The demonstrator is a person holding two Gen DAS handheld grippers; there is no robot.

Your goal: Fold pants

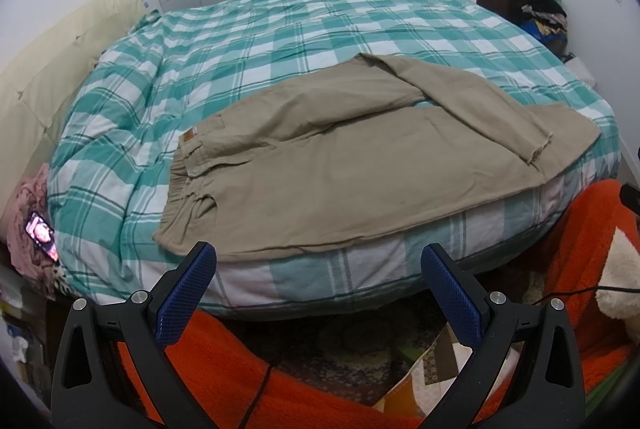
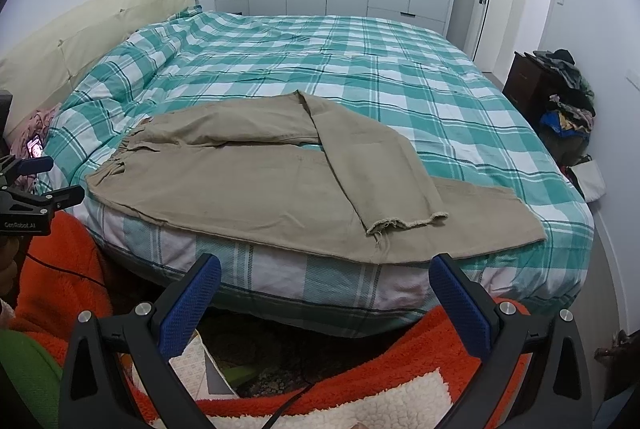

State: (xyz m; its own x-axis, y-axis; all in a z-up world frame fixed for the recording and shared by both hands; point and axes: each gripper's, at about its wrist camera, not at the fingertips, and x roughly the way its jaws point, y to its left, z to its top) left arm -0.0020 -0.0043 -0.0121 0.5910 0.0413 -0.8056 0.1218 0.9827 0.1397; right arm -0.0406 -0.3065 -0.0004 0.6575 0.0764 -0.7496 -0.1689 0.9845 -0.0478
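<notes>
Nearest our left wrist camera, our left gripper (image 1: 318,265) hung with its blue-padded fingers (image 1: 188,293) spread wide and nothing between them, held off the near edge of the bed. Our right gripper (image 2: 326,275) was likewise spread and empty, just short of the mattress side. Beneath both we saw an orange fleece blanket (image 1: 240,369) with a thin black cable across it. On the green-and-white checked duvet (image 1: 260,29) lay the beige cotton pants (image 1: 320,165), along the near edge, waistband toward the cream padded headboard (image 1: 52,77). One leg lay straight along the edge; the other crossed over it diagonally, its frayed hem (image 2: 404,221) resting on top. A lit phone (image 1: 40,233) sat on pink cloth beside the headboard.
</notes>
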